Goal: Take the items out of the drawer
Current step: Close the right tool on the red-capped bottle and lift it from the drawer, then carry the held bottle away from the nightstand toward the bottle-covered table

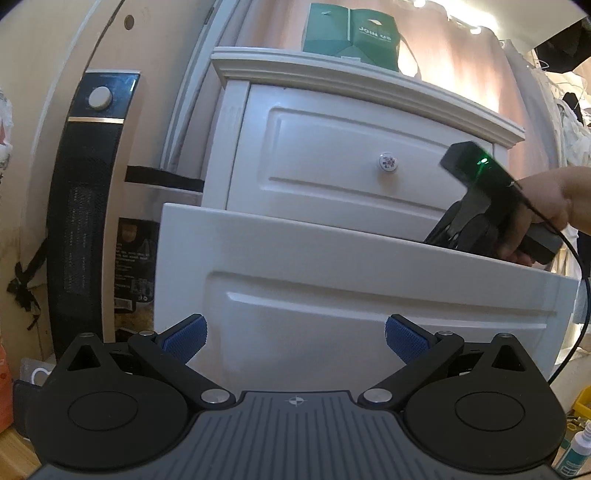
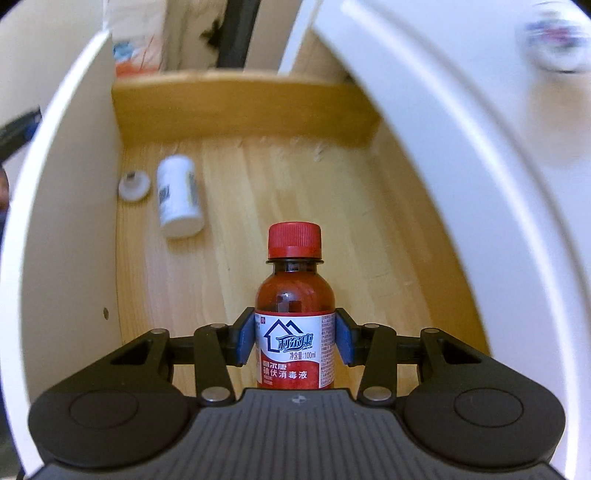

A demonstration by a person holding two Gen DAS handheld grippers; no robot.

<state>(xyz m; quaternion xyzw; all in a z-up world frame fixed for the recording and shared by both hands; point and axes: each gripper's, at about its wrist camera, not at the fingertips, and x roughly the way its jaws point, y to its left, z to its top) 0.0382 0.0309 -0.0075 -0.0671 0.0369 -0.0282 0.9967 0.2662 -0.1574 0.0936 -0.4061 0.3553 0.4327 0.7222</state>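
A brown bottle [image 2: 294, 306] with a red cap and a red-and-white label is held over the wooden floor of the open drawer [image 2: 295, 184]. My right gripper [image 2: 294, 345] is shut on its label, a blue pad on each side. A white bottle [image 2: 179, 195] lies on its side at the far left of the drawer, with a small white cap [image 2: 133, 184] beside it. In the left wrist view my left gripper [image 1: 295, 338] stands open, with nothing between its pads, in front of the white drawer front [image 1: 332, 280]. The right gripper body [image 1: 480, 199], held by a hand, reaches down behind that front.
The white nightstand has a shut upper drawer with a round knob [image 1: 387, 161] and a green box [image 1: 351, 35] on top. A black heater [image 1: 88, 206] stands to its left. Small bottles [image 1: 576, 450] lie on the floor at the lower right.
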